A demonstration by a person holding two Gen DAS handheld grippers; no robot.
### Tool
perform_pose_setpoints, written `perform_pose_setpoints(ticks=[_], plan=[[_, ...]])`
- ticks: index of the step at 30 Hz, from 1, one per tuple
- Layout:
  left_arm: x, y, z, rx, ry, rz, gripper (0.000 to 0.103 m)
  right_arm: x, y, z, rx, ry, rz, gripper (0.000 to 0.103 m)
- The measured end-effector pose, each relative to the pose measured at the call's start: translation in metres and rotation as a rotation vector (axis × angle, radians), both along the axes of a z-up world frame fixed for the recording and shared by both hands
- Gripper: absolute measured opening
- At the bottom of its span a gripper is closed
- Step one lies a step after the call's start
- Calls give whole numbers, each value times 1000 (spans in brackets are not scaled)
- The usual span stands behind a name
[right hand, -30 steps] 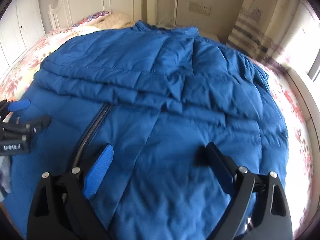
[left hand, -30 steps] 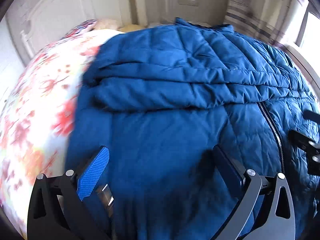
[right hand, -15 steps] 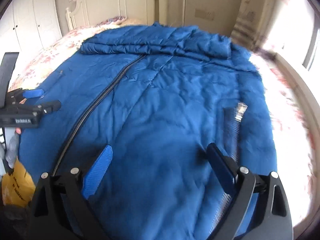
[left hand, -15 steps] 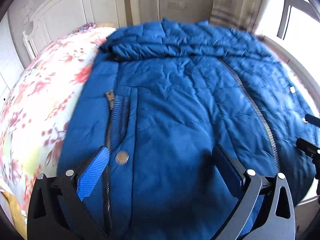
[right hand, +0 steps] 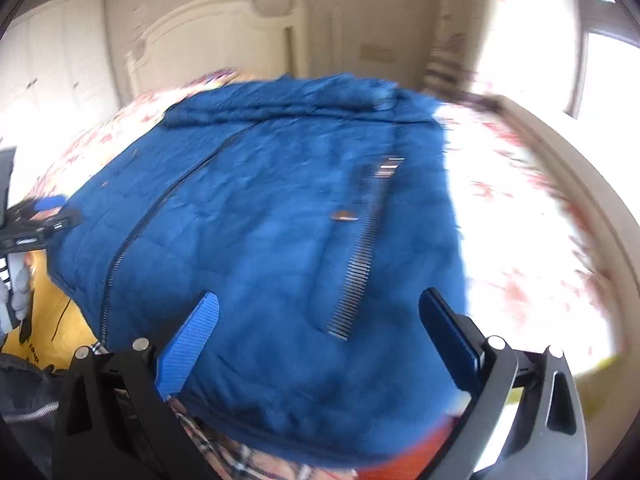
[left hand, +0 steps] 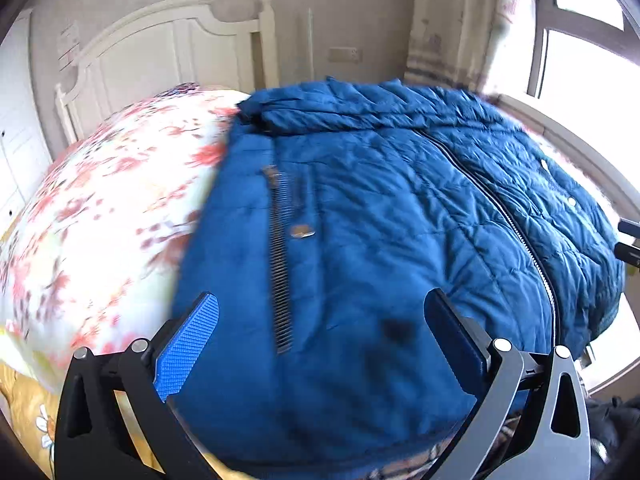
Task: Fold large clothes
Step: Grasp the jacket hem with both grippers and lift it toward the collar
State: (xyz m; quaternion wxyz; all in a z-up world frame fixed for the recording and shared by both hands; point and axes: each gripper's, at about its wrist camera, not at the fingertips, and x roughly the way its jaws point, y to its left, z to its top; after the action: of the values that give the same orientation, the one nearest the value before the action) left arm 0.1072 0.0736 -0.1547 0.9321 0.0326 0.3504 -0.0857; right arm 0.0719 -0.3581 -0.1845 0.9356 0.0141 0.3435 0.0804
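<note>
1. A bed with a white, red-flowered cover (left hand: 104,208) fills the room below a cream carved wooden headboard (left hand: 160,44), with a bright window (left hand: 580,52) to one side.

2. A large dark-blue quilted puffer jacket (left hand: 380,220) lies spread flat across the bed, front side up, its collar end bunched toward the headboard and its hem hanging at the near edge of the mattress.

3. The jacket's long main zipper (left hand: 508,216) runs closed from collar to hem; in the left wrist view it lies right of centre, in the right wrist view left of centre (right hand: 132,236).

4. A short metal pocket zipper (left hand: 280,264) shows on the left front panel, a round snap button (left hand: 302,232) just beside it; a matching pocket zipper (right hand: 360,264) shows on the other panel.

5. The left gripper (left hand: 324,344) hovers over the hem area with its jaws spread wide, one blue textured finger pad (left hand: 188,348) on the left and a dark one on the right. The jacket shows between them, but nothing is grasped.

6. The right gripper (right hand: 320,340) hovers over the opposite hem corner, its jaws opening and already very wide, with only jacket fabric seen beneath them and no grip on it. The view is motion-blurred.

7. Each gripper's tip appears at the edge of the other's view, well apart across the jacket.
</note>
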Motion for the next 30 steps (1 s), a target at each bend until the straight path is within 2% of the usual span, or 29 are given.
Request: perform_pose_setpoints(ticks=[5, 11, 13, 17, 19, 21, 26, 28, 30], plan=[[-19, 46, -8, -149, 49, 25, 99, -32, -46, -16, 150, 29, -52, 99], [-39, 54, -28, -146, 105, 11, 99, -49, -51, -48, 261, 103, -7, 95], [-46, 62, -34, -177, 116, 8, 99, -51, -51, -55, 290, 110, 8, 95], [-45, 83, -50, -329, 151, 1, 99, -49, -54, -72, 444, 109, 64, 95], [-41, 88, -57, -436, 155, -19, 99, -43, -57, -80, 507, 105, 70, 95], [-36, 87, -62, -527, 159, -52, 98, -40, -59, -85, 537, 95, 73, 95], [-23, 84, -76, -602, 179, -44, 93, -29, -69, -100, 647, 79, 73, 95], [-20, 82, -81, -632, 198, -46, 90, -24, -68, -103, 652, 91, 73, 95], [-22, 80, -81, -629, 196, -50, 87, -23, -66, -102, 633, 85, 76, 95]])
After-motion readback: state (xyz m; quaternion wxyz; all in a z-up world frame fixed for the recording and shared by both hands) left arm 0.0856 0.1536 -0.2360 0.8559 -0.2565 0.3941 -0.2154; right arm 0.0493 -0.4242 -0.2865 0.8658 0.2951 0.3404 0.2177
